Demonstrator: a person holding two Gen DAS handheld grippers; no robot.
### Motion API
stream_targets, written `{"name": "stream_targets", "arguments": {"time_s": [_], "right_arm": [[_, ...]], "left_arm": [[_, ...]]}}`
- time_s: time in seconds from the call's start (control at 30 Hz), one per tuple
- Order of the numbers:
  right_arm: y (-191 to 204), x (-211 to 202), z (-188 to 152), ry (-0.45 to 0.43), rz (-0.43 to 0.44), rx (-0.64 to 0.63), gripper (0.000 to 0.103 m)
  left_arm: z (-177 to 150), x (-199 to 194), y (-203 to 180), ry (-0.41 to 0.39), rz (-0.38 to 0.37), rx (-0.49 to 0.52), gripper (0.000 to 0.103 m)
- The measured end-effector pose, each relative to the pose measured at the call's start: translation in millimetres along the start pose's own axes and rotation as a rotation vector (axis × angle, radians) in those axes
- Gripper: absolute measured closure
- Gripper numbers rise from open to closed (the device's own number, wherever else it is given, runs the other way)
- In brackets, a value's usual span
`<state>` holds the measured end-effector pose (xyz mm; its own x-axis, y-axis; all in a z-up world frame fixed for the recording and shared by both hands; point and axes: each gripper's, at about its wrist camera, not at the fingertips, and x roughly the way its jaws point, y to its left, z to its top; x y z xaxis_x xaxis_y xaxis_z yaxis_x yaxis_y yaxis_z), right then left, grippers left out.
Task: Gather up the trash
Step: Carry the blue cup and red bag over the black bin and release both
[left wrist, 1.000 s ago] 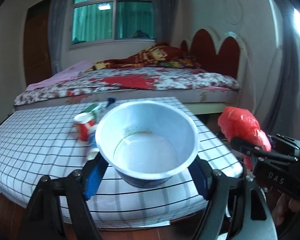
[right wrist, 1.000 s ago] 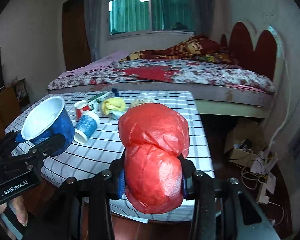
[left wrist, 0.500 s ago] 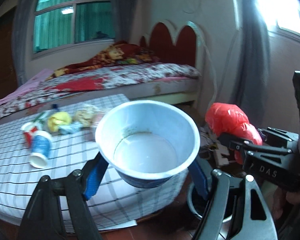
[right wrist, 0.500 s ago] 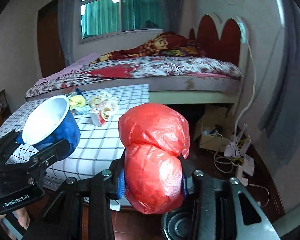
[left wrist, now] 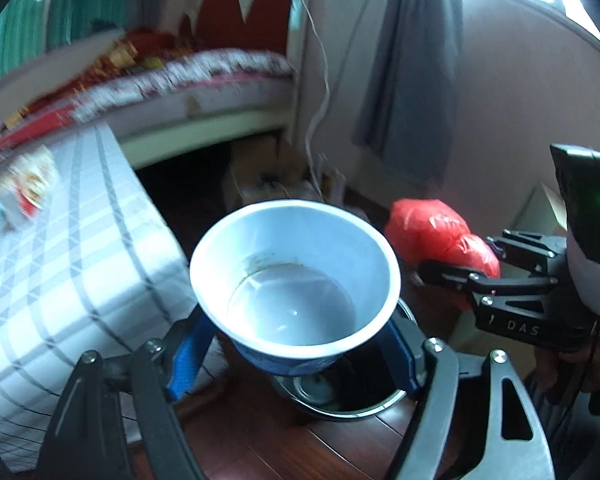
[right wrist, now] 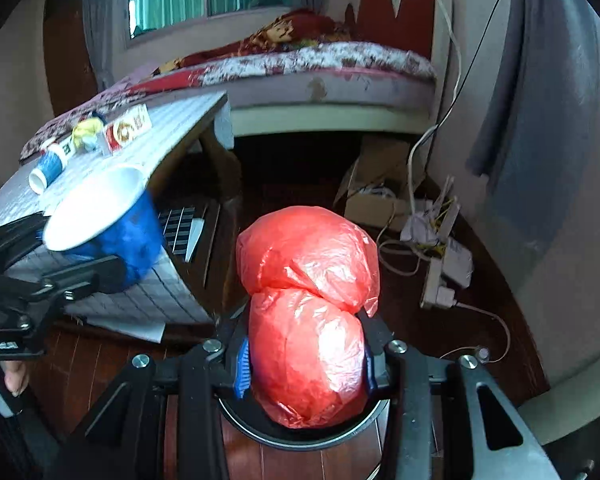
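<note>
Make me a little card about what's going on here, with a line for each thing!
left tongs: shut on the bowl
bowl: blue outside, white inside, empty, held upright above the bin
right tongs: shut on the red bag
red bag: knotted, full, above the bin
bin: round, dark, on the wooden floor beside the table
table: checked cloth
still on the table: small cup on its side, wrappers

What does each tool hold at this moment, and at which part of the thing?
The left tool holds the blue bowl by its lower sides. The right tool holds the red plastic bag by the sides of its lower bulge.
</note>
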<state>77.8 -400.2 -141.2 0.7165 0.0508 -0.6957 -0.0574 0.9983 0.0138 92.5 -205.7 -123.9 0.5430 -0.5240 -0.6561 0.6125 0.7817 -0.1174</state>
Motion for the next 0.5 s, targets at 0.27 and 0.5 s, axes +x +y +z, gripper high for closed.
{"name": "stream_targets", "arguments": {"time_s": [0.27, 0.5], "right_arm": [[-16.2, 55.1, -22.7, 0.145, 0.014, -0.019, 0.025], [-44.1, 74.4, -40.7, 0.222, -0.024, 0.083, 0.001]], "left_arm": [[-12.8, 51.5, 2.4, 0.133, -0.095, -0.097, 0.0], [-30.4, 56.7, 12.0, 0.171, 0.033, -0.131, 0.0]]}}
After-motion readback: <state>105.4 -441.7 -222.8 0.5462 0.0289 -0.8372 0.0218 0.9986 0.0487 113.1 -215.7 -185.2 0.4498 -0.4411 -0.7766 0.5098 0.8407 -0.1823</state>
